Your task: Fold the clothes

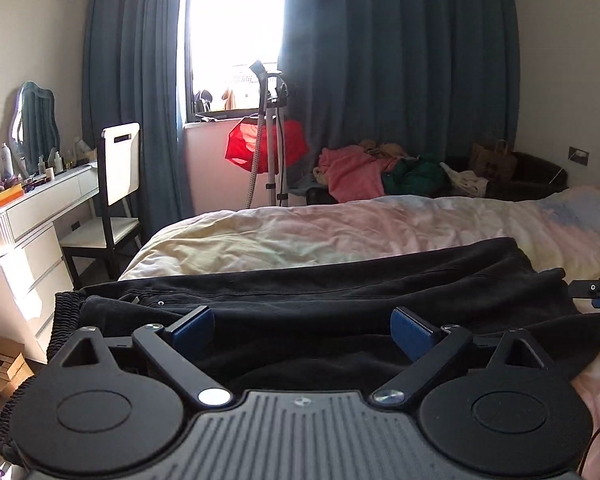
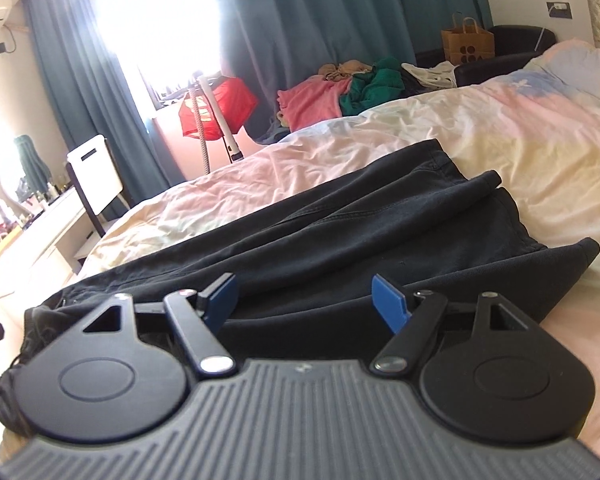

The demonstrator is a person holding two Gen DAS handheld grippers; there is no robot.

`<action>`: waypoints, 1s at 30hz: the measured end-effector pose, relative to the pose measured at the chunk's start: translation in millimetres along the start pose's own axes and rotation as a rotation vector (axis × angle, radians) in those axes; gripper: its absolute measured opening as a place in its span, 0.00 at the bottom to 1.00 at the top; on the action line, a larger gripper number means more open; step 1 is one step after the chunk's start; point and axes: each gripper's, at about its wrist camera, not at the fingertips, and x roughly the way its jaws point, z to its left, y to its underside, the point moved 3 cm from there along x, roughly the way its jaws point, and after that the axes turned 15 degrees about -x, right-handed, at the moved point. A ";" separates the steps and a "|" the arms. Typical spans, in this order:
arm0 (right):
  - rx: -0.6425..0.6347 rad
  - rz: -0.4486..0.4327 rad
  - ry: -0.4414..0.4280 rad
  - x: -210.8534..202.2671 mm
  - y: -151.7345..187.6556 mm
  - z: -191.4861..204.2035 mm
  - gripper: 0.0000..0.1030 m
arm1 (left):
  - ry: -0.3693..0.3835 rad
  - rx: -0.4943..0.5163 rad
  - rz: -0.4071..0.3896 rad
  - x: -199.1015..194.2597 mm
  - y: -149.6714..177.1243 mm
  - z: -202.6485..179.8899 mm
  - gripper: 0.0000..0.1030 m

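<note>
Filling the middle band of both views, a bed (image 1: 340, 228) with a pale pink and yellow cover is seen, and across its near edge black trousers (image 1: 340, 280) are spread flat, the elastic waistband bunched at the lower left of the left wrist view and the leg ends reaching toward the right of the right wrist view (image 2: 380, 216). Behind the bed, blue curtains (image 1: 400, 80) are hung across the upper frame, parted at a bright window in the upper centre. A white dresser (image 1: 32, 220) with a mirror is set at the left edge, and a white-backed chair (image 1: 120, 160) is placed just beside it. A heap of pink and green clothes (image 1: 364, 172) is piled beyond the far side of the bed, right of centre, with a brown paper bag (image 1: 494, 162) near it and a red cloth (image 1: 266, 144) hung by a stand under the window. The left gripper (image 1: 302, 324) is held wide apart at the bottom centre over the trousers, nothing pressed between its blue pads. The right gripper (image 2: 304, 300) is likewise spread, above the trouser fabric, with nothing clamped.
</note>
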 end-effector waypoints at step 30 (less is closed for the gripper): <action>-0.096 0.053 0.033 32.0 22.1 22.8 0.74 | -0.400 -0.792 0.225 14.1 25.6 216.4 0.94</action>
